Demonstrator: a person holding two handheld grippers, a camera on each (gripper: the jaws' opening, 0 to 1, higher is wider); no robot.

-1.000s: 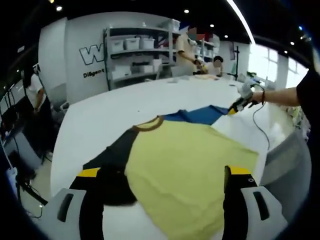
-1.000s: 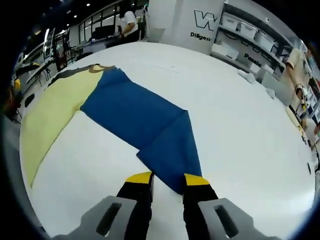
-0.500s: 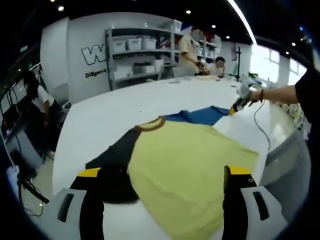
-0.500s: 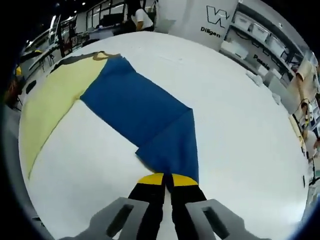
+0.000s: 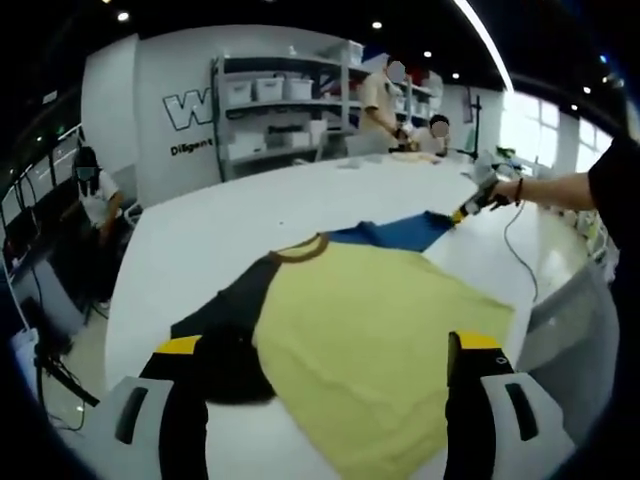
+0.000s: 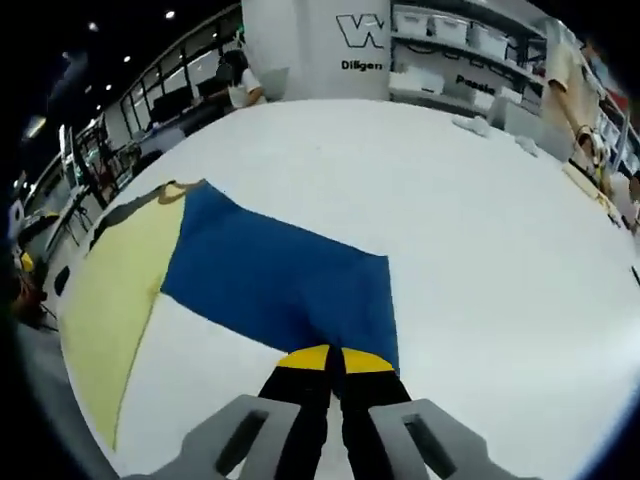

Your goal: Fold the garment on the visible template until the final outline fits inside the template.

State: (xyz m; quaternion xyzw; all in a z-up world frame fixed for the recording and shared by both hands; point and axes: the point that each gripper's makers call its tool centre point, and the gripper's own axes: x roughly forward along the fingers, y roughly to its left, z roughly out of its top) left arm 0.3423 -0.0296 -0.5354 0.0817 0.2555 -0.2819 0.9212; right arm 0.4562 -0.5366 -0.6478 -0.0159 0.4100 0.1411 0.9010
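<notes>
The garment (image 5: 380, 330) lies spread flat on the big white table (image 5: 230, 225), a shirt with a pale yellow body, a brown-trimmed collar (image 5: 297, 249), a dark sleeve (image 5: 228, 315) trailing toward the table's near edge, and a blue sleeve (image 6: 290, 285) stretched out the other way. No separate template outline can be made out under it.

In the right gripper view, the right gripper (image 6: 333, 358) has its yellow-tipped jaws pressed together on the end of the blue sleeve, the cloth pinched between them. From the left gripper view that same tool shows far off at the sleeve's tip, held in a hand (image 5: 503, 190) at the end of an outstretched arm.

The left gripper (image 5: 330, 350) hangs over the near part of the shirt with its jaws spread wide, one above the dark sleeve, the other above the yellow cloth; nothing is between them.

Beyond the table stand shelves (image 5: 285, 110) stacked with bins against a lettered wall. Two people (image 5: 385, 95) work at the far side and another person (image 5: 95, 195) sits off by the table's end.
</notes>
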